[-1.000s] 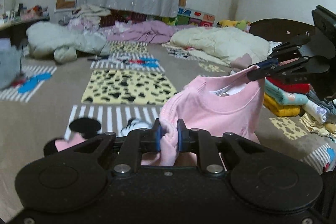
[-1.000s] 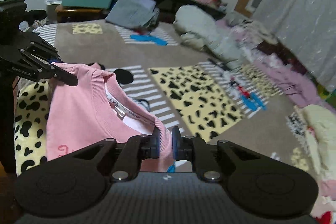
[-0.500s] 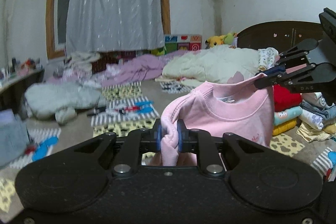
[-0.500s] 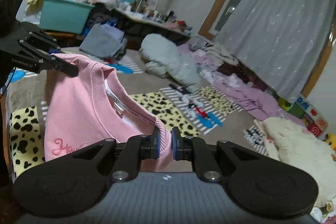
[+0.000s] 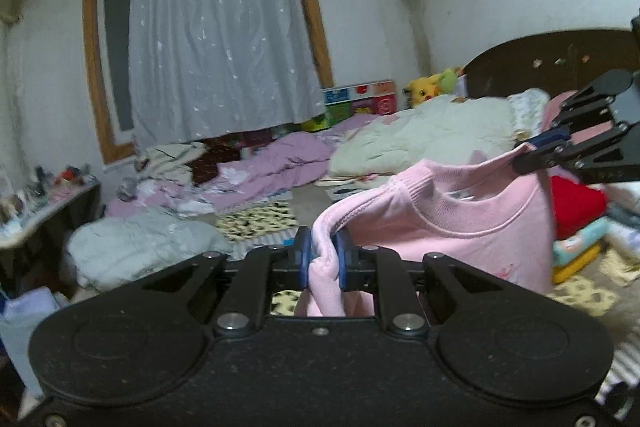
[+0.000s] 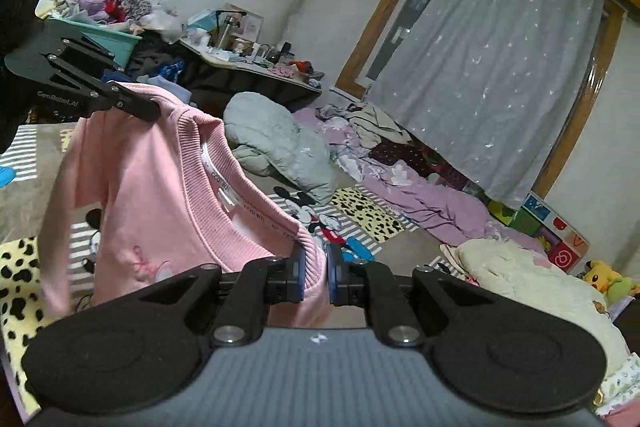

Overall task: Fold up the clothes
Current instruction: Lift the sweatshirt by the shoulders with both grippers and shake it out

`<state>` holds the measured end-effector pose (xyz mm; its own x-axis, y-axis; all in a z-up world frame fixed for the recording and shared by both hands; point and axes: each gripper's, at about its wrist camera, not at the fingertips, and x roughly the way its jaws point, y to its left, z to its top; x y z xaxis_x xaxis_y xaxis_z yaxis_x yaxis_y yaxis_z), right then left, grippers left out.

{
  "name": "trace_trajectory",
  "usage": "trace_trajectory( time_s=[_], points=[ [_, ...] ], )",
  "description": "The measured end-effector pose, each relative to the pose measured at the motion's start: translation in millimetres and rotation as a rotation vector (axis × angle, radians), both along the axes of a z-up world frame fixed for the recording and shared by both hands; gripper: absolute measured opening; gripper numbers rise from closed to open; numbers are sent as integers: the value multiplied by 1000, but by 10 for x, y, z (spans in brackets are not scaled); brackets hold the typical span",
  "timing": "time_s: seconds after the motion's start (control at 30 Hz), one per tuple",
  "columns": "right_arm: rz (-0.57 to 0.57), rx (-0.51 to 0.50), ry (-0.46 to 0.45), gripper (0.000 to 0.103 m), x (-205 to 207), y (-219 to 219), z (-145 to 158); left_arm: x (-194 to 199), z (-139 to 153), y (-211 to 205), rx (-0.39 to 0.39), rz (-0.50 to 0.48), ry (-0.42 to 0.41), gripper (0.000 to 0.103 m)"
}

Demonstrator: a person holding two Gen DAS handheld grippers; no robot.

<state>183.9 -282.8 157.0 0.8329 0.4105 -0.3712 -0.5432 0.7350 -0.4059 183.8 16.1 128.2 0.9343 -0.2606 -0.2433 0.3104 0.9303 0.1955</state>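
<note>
Item: pink sweatshirt (image 5: 472,227), hung in the air between my two tongs, lower centre to right of the left wrist view and left of centre in the right wrist view.

Left tongs (image 5: 322,259): I see them clamped on a bunched fold of the shoulder, the fabric squeezed between the blue pads (image 5: 303,259) and spilling below them. In the right wrist view these same tongs reach in from the upper left of the frame and pinch the far shoulder.

Right tongs (image 6: 314,277): clamped on the ribbed collar edge at lower centre of that frame, the blue pads close together with only the cloth between. In the left wrist view I see them at the right edge, gripping the other shoulder.

Material: soft knit with a fleecy look; ribbed round neckband; white label (image 6: 226,195) and printed tape inside the neck; small darker pink script on the chest (image 6: 146,265). The body hangs limp and creased below the neckline.

Surroundings: patterned floor mat (image 6: 360,211) with leopard spots, stripes and a cartoon mouse; grey star-speckled curtain (image 5: 216,39) on a wood-framed window; lilac bedding (image 6: 420,195) strewn across the floor; stack of folded clothes (image 5: 580,227) at the right edge of the left wrist view; cluttered bench (image 6: 256,67) at upper centre of the right wrist view.
</note>
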Motion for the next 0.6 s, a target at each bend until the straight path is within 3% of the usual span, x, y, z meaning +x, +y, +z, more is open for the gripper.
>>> trace_trajectory(
  time_s=[0.2, 0.37, 0.5, 0.6],
  points=[
    [-68, 34, 3, 11, 507, 54, -73, 579, -84, -36, 9, 77, 37, 12],
    [-141, 47, -26, 11, 1042, 175, -203, 1058, -108, -152, 38, 141, 18, 12],
    [-215, 89, -111, 10, 1339, 262, -250, 1204, 3, -112, -14, 166, -100, 12],
    [-258, 127, -208, 10, 1411, 309, -265, 1193, -29, -96, 9, 143, -147, 12]
  ],
)
